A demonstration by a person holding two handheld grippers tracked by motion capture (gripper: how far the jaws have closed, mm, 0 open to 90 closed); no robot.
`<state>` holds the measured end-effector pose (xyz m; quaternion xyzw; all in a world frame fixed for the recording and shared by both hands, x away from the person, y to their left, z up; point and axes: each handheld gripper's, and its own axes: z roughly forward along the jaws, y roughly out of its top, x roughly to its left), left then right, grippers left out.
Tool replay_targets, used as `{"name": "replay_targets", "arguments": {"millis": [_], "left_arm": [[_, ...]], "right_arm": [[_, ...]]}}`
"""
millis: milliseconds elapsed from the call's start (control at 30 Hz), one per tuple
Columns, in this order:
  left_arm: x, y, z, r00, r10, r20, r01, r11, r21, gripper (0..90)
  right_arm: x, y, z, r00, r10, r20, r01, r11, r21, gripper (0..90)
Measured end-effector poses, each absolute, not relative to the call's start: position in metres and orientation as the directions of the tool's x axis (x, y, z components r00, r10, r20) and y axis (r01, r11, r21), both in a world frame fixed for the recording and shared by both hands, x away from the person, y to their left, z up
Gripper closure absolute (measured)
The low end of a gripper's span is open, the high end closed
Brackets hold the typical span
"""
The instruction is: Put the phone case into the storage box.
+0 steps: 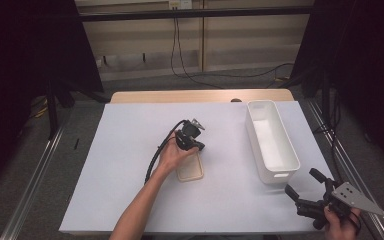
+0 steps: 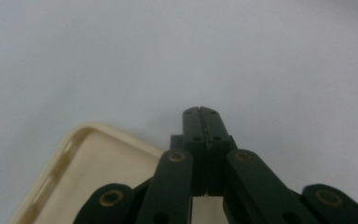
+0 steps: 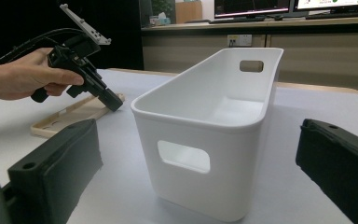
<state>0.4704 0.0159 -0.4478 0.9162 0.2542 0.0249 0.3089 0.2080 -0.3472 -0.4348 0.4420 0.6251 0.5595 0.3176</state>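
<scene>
A cream phone case (image 1: 190, 171) lies flat near the middle of the white table cover. My left gripper (image 1: 199, 148) points down at the case's far edge, held in a hand, its jaws shut with nothing between them. In the left gripper view the closed tips (image 2: 199, 111) stand over bare table just past the case's rim (image 2: 86, 170). From the right gripper view the left gripper (image 3: 114, 103) touches the case (image 3: 70, 117) at its far corner. My right gripper (image 1: 300, 182) rests open at the table's near right corner, aimed at a white bin (image 3: 214, 186).
The long white bin (image 1: 250, 131) stands empty at the right of the table, with handle slots in its end walls. The white cover (image 1: 125, 175) has bare room on the left and front. Black frame posts and floor cables lie beyond the table.
</scene>
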Motion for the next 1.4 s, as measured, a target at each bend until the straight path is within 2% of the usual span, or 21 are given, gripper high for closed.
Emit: {"name": "replay_targets", "arguments": {"millis": [1400], "left_arm": [[0.469, 0.088, -0.449, 0.806, 0.584, -0.102, 0.524, -0.622, 0.581, 90.0]], "right_arm": [[0.208, -0.347, -0.435, -0.406, 0.908, 0.098, 0.198, -0.017, 0.980, 0.0]]}}
